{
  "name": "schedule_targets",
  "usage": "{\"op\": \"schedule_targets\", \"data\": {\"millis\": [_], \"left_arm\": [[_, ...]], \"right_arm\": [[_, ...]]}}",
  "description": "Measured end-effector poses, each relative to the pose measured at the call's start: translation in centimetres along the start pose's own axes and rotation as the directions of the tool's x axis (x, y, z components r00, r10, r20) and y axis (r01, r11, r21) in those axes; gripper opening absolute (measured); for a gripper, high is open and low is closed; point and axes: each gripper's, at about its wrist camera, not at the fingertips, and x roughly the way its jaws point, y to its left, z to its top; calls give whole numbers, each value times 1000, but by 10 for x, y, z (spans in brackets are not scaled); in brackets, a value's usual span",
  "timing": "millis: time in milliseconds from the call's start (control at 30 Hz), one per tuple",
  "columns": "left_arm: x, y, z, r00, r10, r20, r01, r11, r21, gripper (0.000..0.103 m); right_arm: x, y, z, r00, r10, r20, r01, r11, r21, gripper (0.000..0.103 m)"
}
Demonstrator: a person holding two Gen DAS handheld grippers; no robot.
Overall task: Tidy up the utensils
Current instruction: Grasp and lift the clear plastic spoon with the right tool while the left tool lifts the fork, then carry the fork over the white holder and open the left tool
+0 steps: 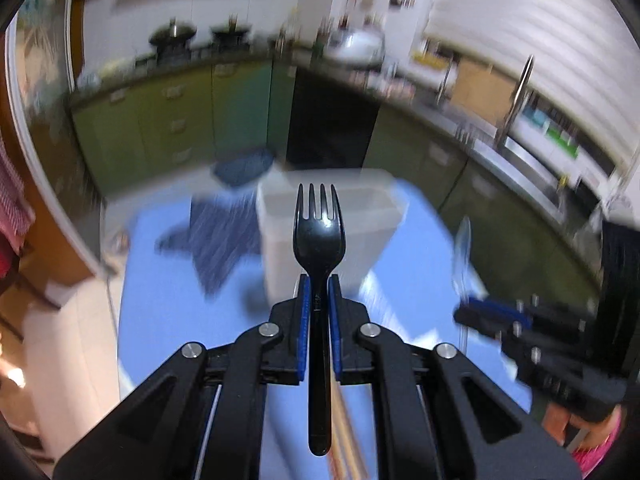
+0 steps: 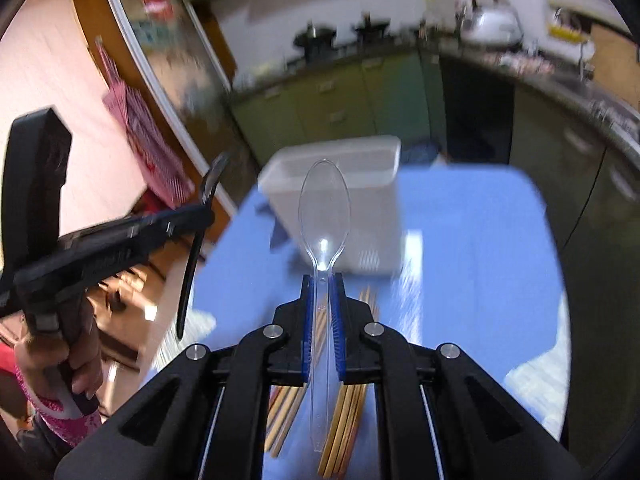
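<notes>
Left wrist view: the left gripper (image 1: 318,300) is clamped on a black fork (image 1: 319,236), tines forward, aimed at the white box (image 1: 280,248) on the blue table (image 1: 160,320). Right gripper (image 2: 323,300) pinches a clear spoon (image 2: 324,204) likewise. A dark cloth (image 1: 220,236) lies beside the box; chopsticks (image 2: 344,420) wait below.

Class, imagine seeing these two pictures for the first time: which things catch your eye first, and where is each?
A black fork stands tines-up, clamped in the left gripper at the centre of the left wrist view. A clear spoon is clamped the same way in the right gripper. Beyond both, a white bin sits on the blue table, with wooden chopsticks lying below the right gripper.
</notes>
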Motion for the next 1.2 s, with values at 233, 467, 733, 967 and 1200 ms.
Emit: {"op": "schedule_targets", "data": {"millis": [233,467,733,967,1200], "left_arm": [[14,-9,74,967,12,254,-7,1000,-22,9],[63,-5,96,916,69,396,-67,998,-18,9],[107,4,69,928,95,360,-85,995,-42,9],[114,4,42,944,88,317,-89,996,-10,11],[92,3,21,950,70,304,-78,997,13,16]], "right_arm": [[-27,-15,28,995,3,102,-2,1000,-6,10],[-31,-36,34,993,11,119,-12,1000,2,10],[-35,-43,38,990,12,142,-12,1000,-4,10],[-36,-37,50,983,-3,185,4,1000,-5,10],[-29,-27,78,956,-35,291,32,999,14,9]]}}
